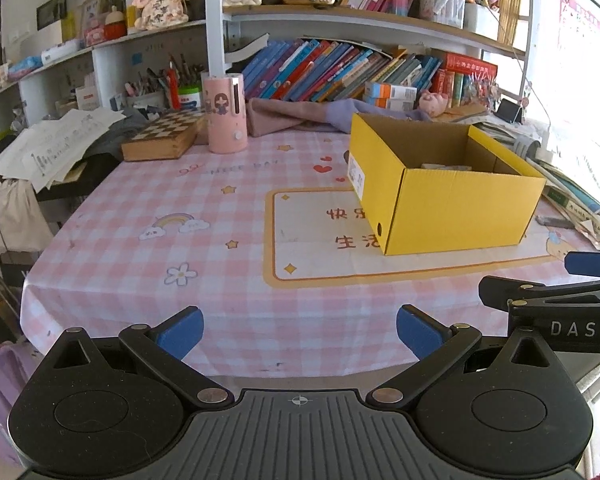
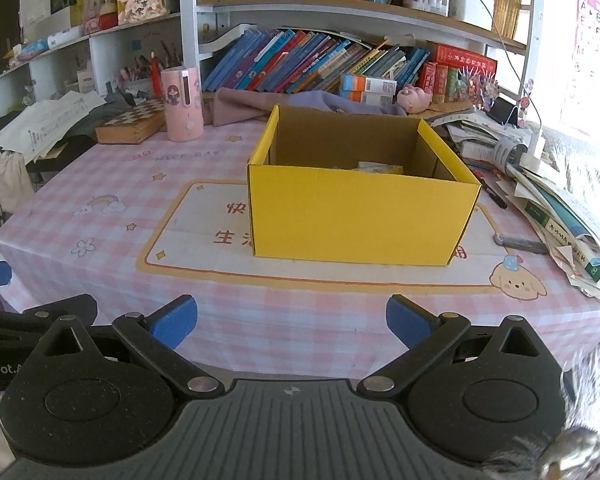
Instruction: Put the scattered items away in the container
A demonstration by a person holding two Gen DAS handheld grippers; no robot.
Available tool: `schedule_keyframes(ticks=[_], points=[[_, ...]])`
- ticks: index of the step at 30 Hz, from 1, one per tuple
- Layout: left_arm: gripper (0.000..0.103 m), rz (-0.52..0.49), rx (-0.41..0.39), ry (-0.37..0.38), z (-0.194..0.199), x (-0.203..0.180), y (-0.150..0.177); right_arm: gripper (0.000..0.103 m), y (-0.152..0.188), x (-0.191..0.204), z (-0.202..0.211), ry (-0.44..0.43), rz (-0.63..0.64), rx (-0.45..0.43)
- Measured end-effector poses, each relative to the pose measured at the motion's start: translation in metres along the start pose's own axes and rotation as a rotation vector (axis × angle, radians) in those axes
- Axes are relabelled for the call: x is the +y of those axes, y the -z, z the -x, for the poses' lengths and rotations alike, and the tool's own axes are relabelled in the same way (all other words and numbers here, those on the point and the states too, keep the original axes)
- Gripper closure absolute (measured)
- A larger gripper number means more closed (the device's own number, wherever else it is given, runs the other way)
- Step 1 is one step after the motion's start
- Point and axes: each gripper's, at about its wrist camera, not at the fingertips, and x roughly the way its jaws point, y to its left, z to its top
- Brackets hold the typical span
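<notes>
Bookshelves packed with leaning books (image 2: pixel 320 60) fill the back of the room, and below them we see a surface (image 1: pixel 148 208) covered in a pink checked cloth with stars, a rainbow and a cream panel of printed characters.

Our left gripper (image 1: pixel 300 330) has its blue-padded fingers (image 1: pixel 184 330) spread wide with nothing between them. Our right gripper (image 2: pixel 292 322) is the same, its fingers (image 2: pixel 408 322) wide apart and holding nothing. Both hang over the near edge of the surface, side by side.

Ahead of the left fingers and off to their right stands the yellow cardboard box (image 1: pixel 460 208), open at the top, on the cream panel. From the right wrist view the box (image 2: pixel 360 216) stands straight ahead of the fingers, and pale flat items (image 2: pixel 380 167) lie inside on its floor; what they are we cannot tell.

To the right of the right fingers, beyond the box, a black pen (image 2: pixel 494 194) and a dark flat bar (image 2: pixel 520 242) lie on the cloth, beside a slumped heap of papers and books (image 2: pixel 572 208). Far ahead to the left stand a pink cylindrical dispenser (image 2: pixel 182 102) and a wooden chessboard case (image 2: pixel 130 122).
</notes>
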Motion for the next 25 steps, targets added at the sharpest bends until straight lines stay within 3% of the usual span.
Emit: schedule_keyframes(ticks=[25], points=[[0.000,-0.004,0.006,0.020,-0.011,-0.005,-0.004,0.001,-0.002,-0.004,-0.011,0.010,-0.010,0.025]])
